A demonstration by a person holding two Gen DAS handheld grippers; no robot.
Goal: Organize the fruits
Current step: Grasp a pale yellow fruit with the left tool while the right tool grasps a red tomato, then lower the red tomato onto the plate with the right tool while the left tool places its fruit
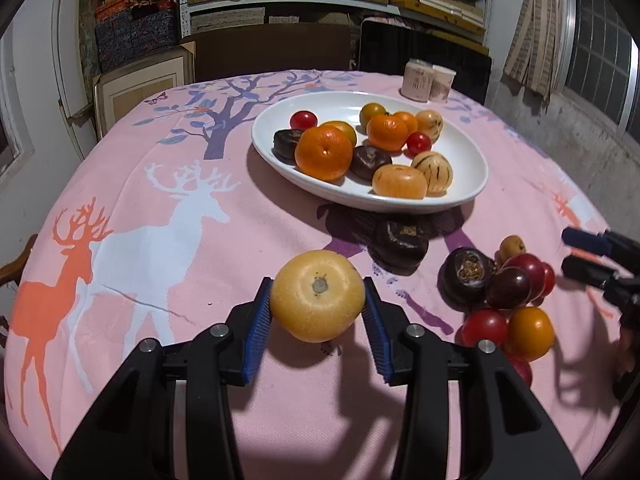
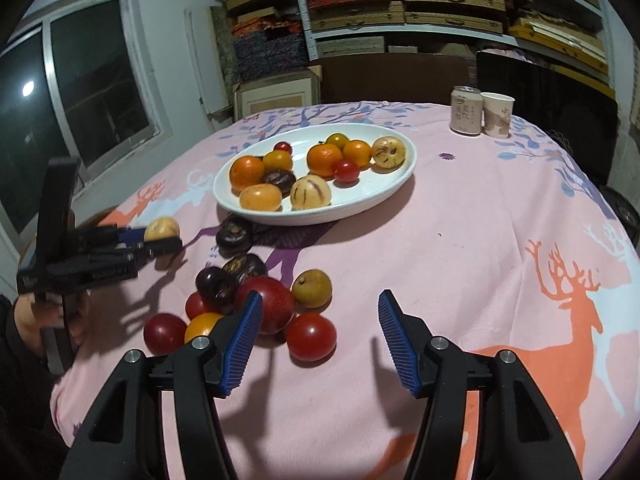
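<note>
My left gripper [image 1: 318, 300] has its blue pads pressed on both sides of a round yellow fruit [image 1: 317, 295], stem spot up; I hold it by its wide middle so it will not roll away; it sits low over the pink cloth [image 1: 168, 208], near the front edge of the table, and I cannot tell if it is off the cloth yet. My right gripper [image 2: 320, 320] has its fingers apart with nothing between them; it hangs just beside the pile [image 2: 256, 304] of loose fruit, red, dark and orange ones, which lies near the front edge of the table; one blue pad [image 2: 244, 334] is in front of a big red fruit [image 2: 270, 304], so I think that hand is getting ready to pick one. The white plate [image 2: 400, 182] sits in the middle of the table and has many fruits in it; I think my yellow fruit goes there too. Two dark fruits [image 2: 234, 234] lie between the pile and the plate; a can [image 2: 465, 111] and a cup [image 2: 497, 115] stand at the far edge, out of the way.
</note>
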